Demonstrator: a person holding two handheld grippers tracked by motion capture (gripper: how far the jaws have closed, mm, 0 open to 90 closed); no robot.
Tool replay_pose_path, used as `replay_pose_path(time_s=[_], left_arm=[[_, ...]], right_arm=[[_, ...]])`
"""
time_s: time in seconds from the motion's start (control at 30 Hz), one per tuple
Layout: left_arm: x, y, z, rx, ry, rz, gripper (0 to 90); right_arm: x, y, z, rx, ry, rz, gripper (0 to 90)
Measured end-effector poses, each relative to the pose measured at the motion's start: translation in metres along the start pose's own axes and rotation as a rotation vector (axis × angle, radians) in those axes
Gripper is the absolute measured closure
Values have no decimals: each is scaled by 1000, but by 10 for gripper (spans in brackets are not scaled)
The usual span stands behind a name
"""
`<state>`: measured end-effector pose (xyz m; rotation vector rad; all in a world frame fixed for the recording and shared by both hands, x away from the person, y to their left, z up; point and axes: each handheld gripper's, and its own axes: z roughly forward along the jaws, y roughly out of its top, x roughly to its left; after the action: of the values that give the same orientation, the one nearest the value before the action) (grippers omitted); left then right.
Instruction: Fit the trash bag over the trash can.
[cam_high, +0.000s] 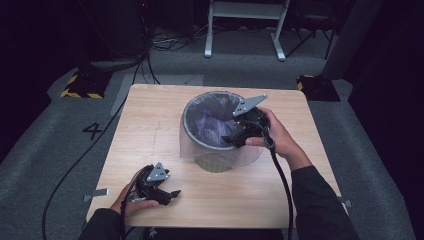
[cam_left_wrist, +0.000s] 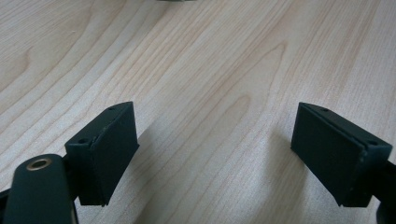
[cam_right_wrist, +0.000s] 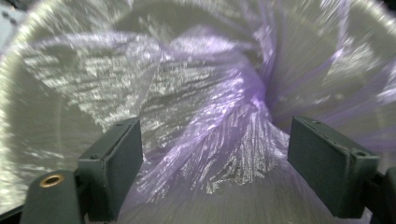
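A round grey bin (cam_high: 216, 161) stands in the middle of the wooden table (cam_high: 150, 120), lined with a thin purple plastic bag (cam_high: 210, 125) whose edge hangs over the rim. My right gripper (cam_high: 231, 140) reaches over the bin's right rim, pointing into it. In the right gripper view its jaws stand wide apart around the crumpled purple bag (cam_right_wrist: 219, 135), which bunches between them; the pads do not press on it. My left gripper (cam_high: 172, 194) rests low near the table's front left, its jaws open over bare wood (cam_left_wrist: 215, 112) with nothing between them.
The table's edges drop to grey carpet (cam_high: 45, 150) on all sides. A white frame's legs (cam_high: 245, 30) stand beyond the far edge. Yellow-and-black striped blocks (cam_high: 82, 85) sit on the floor at the back left. A black cable (cam_high: 282, 185) trails from my right gripper.
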<state>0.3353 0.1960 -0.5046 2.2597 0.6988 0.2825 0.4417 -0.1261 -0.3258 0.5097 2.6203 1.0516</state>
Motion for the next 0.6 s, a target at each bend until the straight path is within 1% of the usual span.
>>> replay_pose_path(time_s=[0.07, 0.2, 0.3, 0.4, 0.5, 0.6], left_arm=[[0, 0, 0, 1, 0, -2, 142], [0, 0, 0, 2, 1, 0, 142], [0, 0, 0, 1, 0, 0, 142], [0, 0, 0, 1, 0, 0, 142], [0, 0, 0, 1, 0, 1, 142], [0, 0, 0, 1, 0, 0, 142]], right_arm=[[0, 0, -3, -30, -14, 3, 186], [2, -1, -11, -91, -11, 11, 185], [2, -3, -19, -126, -26, 18, 186], [2, -7, -29, -156, -35, 26, 188], [4, -12, -41, -173, -71, 19, 189], [4, -19, -57, -211, -84, 37, 193]])
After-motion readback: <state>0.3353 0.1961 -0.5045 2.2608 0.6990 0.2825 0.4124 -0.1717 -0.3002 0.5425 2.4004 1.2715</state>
